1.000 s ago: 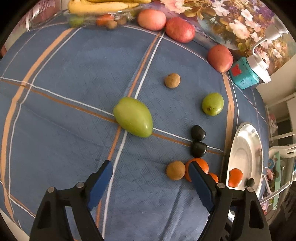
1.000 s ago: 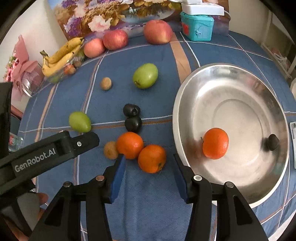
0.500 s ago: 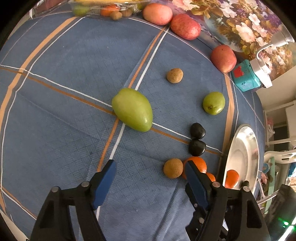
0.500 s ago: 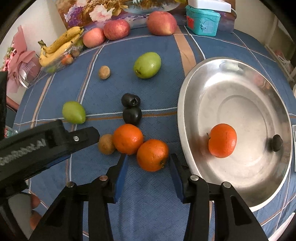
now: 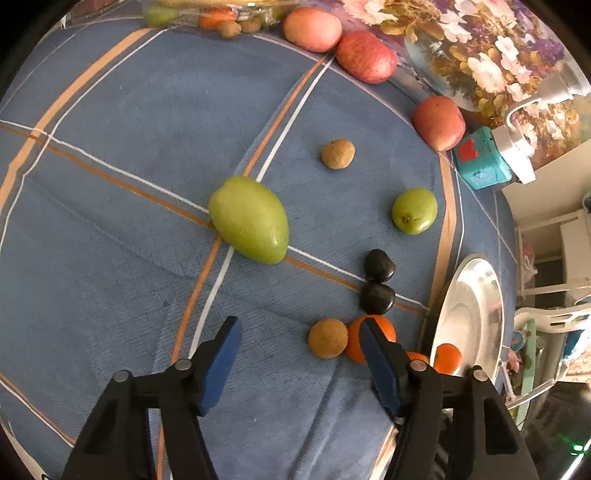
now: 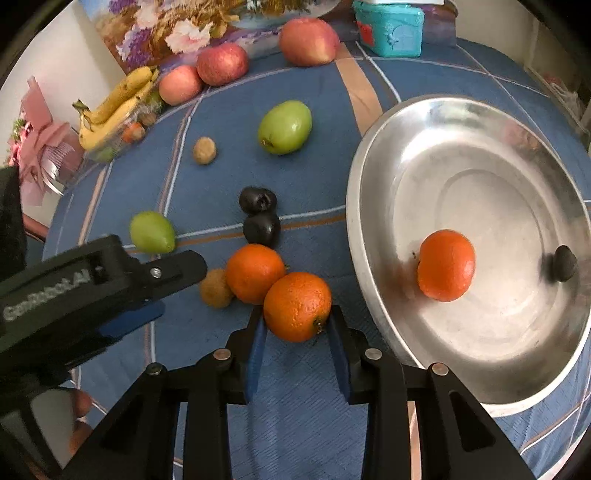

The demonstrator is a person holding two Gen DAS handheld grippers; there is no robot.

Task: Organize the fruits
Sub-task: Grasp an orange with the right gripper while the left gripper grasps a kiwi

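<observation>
Fruit lies scattered on a blue checked cloth. My right gripper (image 6: 297,325) has its blue pads on both sides of the near orange (image 6: 297,305), touching or nearly touching it. A second orange (image 6: 255,273) and a brown kiwi (image 6: 216,288) lie just behind. A third orange (image 6: 446,264) and a small dark fruit (image 6: 565,263) sit in the steel bowl (image 6: 369,177). My left gripper (image 5: 299,332) is open and empty, hovering near the kiwi (image 5: 328,338). A green mango (image 5: 249,223) lies ahead of it.
Two black plums (image 6: 258,214), a green fruit (image 6: 285,126), a small kiwi (image 6: 204,149), red apples (image 6: 221,63) and bananas (image 6: 118,103) lie farther back. A teal box (image 6: 388,27) stands at the far edge. The left gripper body (image 6: 92,288) is close on my right gripper's left.
My right gripper has moved forward and its jaws have narrowed around the near orange. My left gripper has shifted slightly and stays open.
</observation>
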